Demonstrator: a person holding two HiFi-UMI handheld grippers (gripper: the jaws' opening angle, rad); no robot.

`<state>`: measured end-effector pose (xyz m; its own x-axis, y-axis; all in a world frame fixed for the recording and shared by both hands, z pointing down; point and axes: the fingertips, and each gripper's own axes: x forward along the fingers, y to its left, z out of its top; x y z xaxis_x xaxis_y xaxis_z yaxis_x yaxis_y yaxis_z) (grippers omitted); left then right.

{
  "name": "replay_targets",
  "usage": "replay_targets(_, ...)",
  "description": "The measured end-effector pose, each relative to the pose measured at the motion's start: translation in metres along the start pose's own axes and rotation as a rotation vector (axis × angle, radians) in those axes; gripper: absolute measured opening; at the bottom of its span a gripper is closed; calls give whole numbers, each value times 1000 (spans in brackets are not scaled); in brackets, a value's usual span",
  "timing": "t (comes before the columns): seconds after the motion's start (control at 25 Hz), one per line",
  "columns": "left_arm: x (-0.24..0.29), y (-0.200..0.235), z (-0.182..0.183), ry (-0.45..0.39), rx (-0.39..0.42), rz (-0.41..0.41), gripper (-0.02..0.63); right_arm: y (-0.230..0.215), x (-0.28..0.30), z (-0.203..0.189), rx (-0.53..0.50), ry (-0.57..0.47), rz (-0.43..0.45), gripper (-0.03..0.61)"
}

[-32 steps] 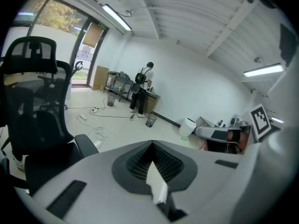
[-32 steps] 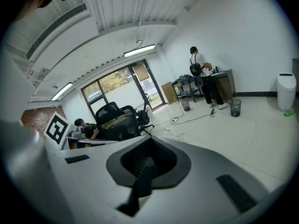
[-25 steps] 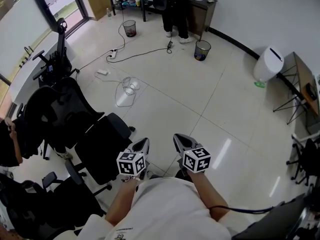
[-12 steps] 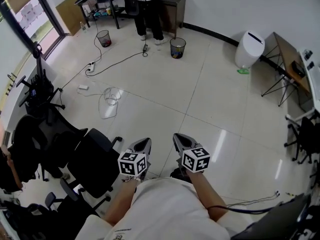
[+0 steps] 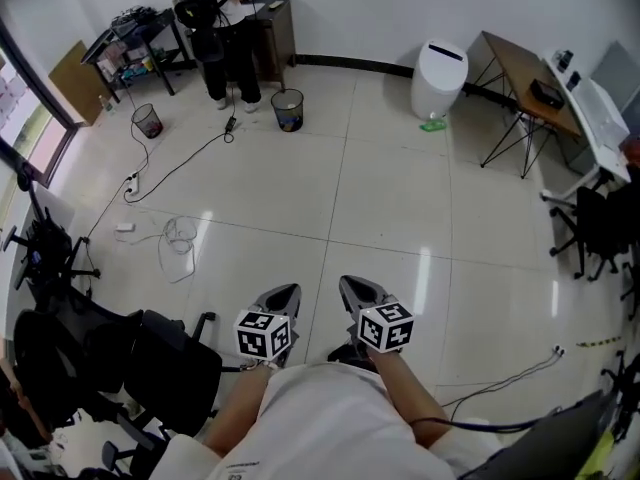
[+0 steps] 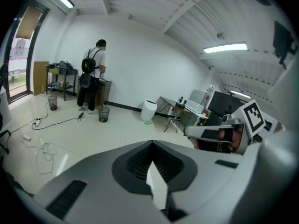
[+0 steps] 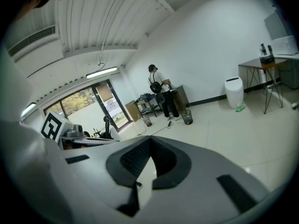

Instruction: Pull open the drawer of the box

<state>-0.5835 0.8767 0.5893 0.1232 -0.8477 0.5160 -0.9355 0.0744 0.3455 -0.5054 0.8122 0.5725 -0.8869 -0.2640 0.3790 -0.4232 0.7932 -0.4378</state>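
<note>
No box or drawer shows in any view. In the head view my left gripper (image 5: 284,295) and right gripper (image 5: 353,288) are held side by side close to the person's chest, above a bare tiled floor (image 5: 380,208). Each one's marker cube faces up. In the left gripper view the left gripper (image 6: 152,144) has its jaws meeting at the tips with nothing between them. The right gripper (image 7: 149,142) looks the same in the right gripper view, its tips together and empty. The other gripper shows at the side of each gripper view.
Black office chairs (image 5: 160,363) crowd the near left. Cables (image 5: 172,234) lie on the floor to the left, another cable (image 5: 510,373) to the right. At the far wall are a standing person (image 5: 225,38), a waste bin (image 5: 288,108), a white bin (image 5: 440,66) and a folding table (image 5: 525,83).
The head view has swung to the right, so the room has slid left and the folding table has come in. Both grippers have stayed together at the chest, still shut.
</note>
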Motion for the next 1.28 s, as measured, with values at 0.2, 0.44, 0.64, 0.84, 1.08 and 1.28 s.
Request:
replay_targets(0.2, 53, -43, 22, 22, 40, -65, 0, -60, -33, 20, 23, -39, -80, -14)
replay_targets(0.44, 97, -89, 39, 47, 75, -135, 0, -116, -74, 34, 70, -89, -162, -14)
replay_targets(0.64, 123, -115, 39, 90, 120, -199, 0, -141, -98, 32, 113, -129, -227, -14)
replay_targets(0.84, 154, -149, 40, 126, 153, -267, 0, -174, -126, 26, 158, -157, -309, -14)
replay_targets(1.08, 202, -189, 52, 162, 205, -366, 0, -219, -148, 38, 192, -198, -402, -14)
replay_targets(1.28, 249, -230, 69, 172, 225, -441, 0, -266, -173, 53, 207, -223, -479, -14)
